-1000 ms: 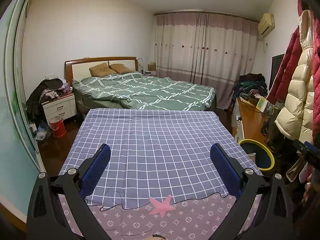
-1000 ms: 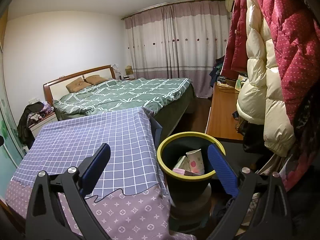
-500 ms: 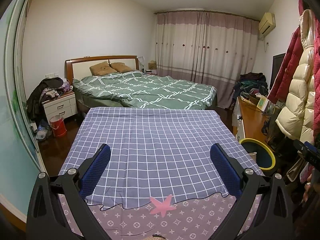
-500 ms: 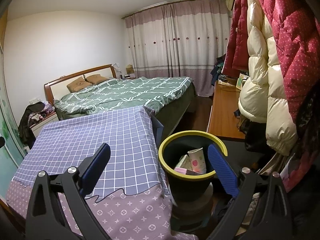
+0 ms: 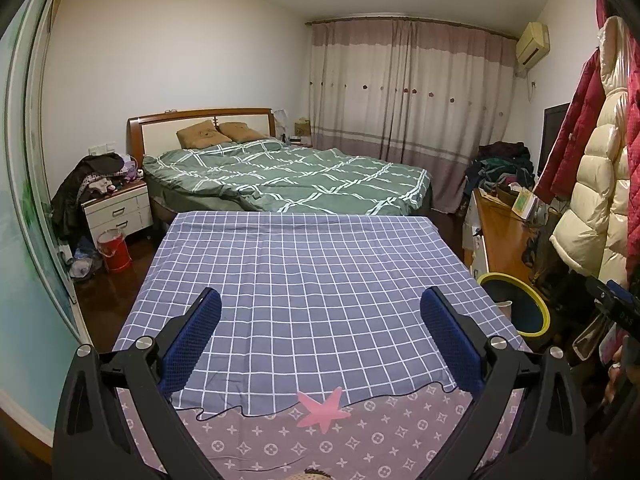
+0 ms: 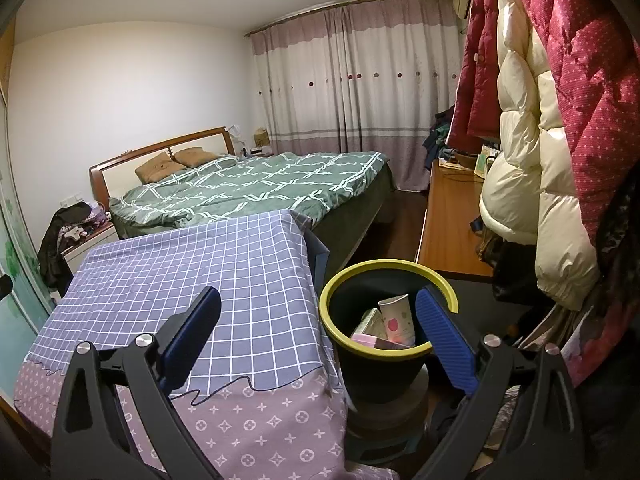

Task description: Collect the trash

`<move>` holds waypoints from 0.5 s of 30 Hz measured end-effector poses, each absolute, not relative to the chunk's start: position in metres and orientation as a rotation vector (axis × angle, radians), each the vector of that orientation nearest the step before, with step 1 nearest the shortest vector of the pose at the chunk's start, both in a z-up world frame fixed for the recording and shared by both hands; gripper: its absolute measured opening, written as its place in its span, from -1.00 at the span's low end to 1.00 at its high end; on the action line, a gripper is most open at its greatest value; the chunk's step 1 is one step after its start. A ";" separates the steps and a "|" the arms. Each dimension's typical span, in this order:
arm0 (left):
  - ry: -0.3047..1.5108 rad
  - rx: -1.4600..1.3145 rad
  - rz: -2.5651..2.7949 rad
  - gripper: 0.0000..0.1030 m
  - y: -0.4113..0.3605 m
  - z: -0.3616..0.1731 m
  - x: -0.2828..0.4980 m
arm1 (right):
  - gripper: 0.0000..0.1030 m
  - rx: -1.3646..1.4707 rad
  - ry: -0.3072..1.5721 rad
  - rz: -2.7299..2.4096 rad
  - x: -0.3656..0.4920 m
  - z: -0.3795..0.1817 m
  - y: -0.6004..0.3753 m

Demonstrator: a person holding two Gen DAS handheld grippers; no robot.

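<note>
Trash is seen gathered in the yellow-rimmed bin [image 6: 386,320] at the right of the checked tabletop [image 5: 312,280]: a paper cup [image 6: 396,316] and wrappers lie inside. Over the last second little has changed; only a slight drift of both views is noted. The left gripper [image 5: 320,338] and right gripper [image 6: 318,336] are held wide apart, with nothing grasped. No litter is visible on the cloth, so collection is judged near finished.

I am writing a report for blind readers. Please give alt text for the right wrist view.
The open, empty right hand-held gripper hovers by a yellow-rimmed trash bin holding a paper cup and other scraps. Left of the bin is a table under a purple checked cloth; a green bed lies behind.
</note>
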State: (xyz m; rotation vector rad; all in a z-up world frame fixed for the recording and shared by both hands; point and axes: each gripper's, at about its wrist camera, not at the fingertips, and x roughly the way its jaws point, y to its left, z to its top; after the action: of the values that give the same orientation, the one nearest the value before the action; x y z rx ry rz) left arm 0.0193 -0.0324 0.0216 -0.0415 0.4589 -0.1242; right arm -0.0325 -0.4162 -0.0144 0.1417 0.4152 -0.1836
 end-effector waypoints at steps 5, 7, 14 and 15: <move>0.462 -0.040 -0.127 0.90 -0.034 0.019 0.019 | 0.81 0.145 0.415 -0.181 -0.032 -0.016 -0.416; 0.462 -0.040 -0.126 0.90 -0.034 0.019 0.019 | 0.81 0.146 0.414 -0.179 -0.032 -0.015 -0.417; 0.463 -0.040 -0.127 0.90 -0.034 0.019 0.019 | 0.81 0.146 0.416 -0.179 -0.032 -0.016 -0.417; 0.463 -0.041 -0.127 0.90 -0.034 0.019 0.019 | 0.81 0.147 0.417 -0.179 -0.032 -0.016 -0.416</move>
State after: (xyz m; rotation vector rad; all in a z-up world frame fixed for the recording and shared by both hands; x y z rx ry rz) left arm 0.0187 -0.0339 0.0186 -0.0407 0.4633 -0.1274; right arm -0.0315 -0.4155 -0.0164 0.1466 0.4169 -0.1791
